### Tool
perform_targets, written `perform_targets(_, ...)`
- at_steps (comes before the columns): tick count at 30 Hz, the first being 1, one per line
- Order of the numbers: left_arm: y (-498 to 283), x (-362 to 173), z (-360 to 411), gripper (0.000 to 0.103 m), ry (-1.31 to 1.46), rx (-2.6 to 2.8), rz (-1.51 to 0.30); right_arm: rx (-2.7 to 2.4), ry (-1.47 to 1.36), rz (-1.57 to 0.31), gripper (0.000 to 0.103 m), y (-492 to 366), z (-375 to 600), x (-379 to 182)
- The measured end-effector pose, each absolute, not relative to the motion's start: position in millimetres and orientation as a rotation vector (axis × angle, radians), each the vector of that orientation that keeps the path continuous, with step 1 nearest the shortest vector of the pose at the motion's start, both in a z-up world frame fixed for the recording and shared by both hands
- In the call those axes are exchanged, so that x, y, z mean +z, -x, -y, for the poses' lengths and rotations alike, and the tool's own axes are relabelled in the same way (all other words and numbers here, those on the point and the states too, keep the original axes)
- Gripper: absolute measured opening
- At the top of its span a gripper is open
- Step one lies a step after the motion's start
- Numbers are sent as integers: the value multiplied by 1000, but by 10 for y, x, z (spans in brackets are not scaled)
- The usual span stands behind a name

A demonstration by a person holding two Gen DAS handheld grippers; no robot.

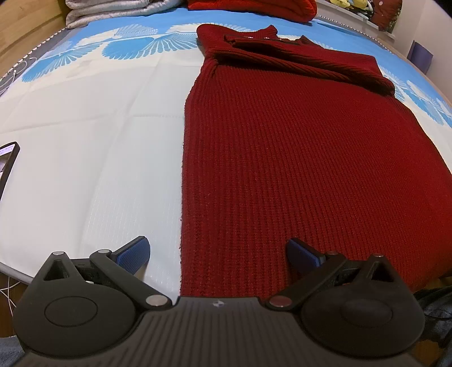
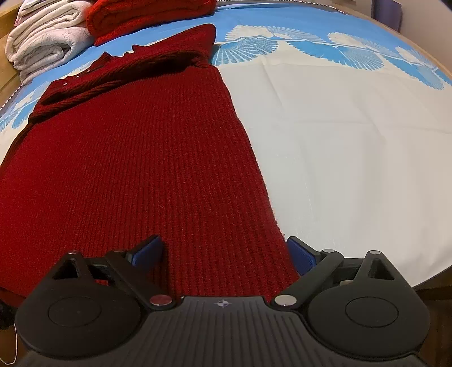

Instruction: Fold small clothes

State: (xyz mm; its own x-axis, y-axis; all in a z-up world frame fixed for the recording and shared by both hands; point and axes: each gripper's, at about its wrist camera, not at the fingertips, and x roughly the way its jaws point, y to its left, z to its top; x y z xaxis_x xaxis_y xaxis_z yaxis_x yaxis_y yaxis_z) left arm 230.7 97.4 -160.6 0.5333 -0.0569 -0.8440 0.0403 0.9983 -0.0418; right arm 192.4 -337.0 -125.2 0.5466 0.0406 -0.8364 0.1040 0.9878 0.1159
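Observation:
A dark red knitted sweater lies flat on the bed, its sleeves folded across the chest at the far end; it also shows in the right wrist view. My left gripper is open and empty, jaws wide apart, straddling the sweater's near left hem corner. My right gripper is open and empty, jaws wide apart, straddling the near right hem corner. The hem itself is hidden behind both gripper bodies.
The bed sheet is white with a blue fan pattern. Folded grey towels and a folded bright red garment lie at the far end; they show in the right wrist view as towels and garment. A phone lies at left.

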Motion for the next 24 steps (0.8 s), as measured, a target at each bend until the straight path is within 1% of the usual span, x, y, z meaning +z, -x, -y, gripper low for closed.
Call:
perform_targets(5,-2310,-1602,-990,103,31,-56,-1028,-36,-170,-997,95,-1890,3324,-1245)
perform_targets(6,-2321,-1597,-1001,103,36,-57,-1036,-30,-177,-996,94,-1879,3320,-1240)
perform_targets(7,-2326,-1590,-1012,103,46,-57,-1044,-26,-185,-992,89,-1866,3319,-1232)
perform_targets(8,-2324,-1581,-1034,101,66,-56,-1046,-29,-190,-983,77,-1852,3322,-1216)
perform_targets(9,-2315,-1565,-1049,97,86,-56,-1041,-31,-205,-968,66,-1833,3340,-1198)
perform_targets(10,-2299,-1534,-1056,80,97,-62,-1029,-19,-233,-960,39,-1819,3369,-1181)
perform_targets(11,-2278,-1494,-1059,55,108,-84,-1016,1,-285,-963,23,-1814,3413,-1174)
perform_targets(12,-2266,-1466,-1071,47,131,-102,-1016,1,-325,-962,23,-1807,3445,-1173)
perform_targets(13,-2249,-1448,-1097,28,150,-87,-1010,-4,-336,-961,23,-1803,3451,-1173)
perform_targets(14,-2234,-1445,-1134,18,165,-74,-1006,-6,-334,-959,22,-1803,3447,-1170)
perform_targets(15,-2226,-1443,-1178,14,196,-81,-1007,-9,-331,-954,21,-1800,3438,-1159)
perform_targets(17,-2198,-1409,-1259,11,255,-82,-1009,-15,-336,-936,20,-1773,3427,-1120)
perform_targets(24,-1835,-1151,-1329,11,286,-124,-944,-11,-417,-845,19,-1449,3444,-859)
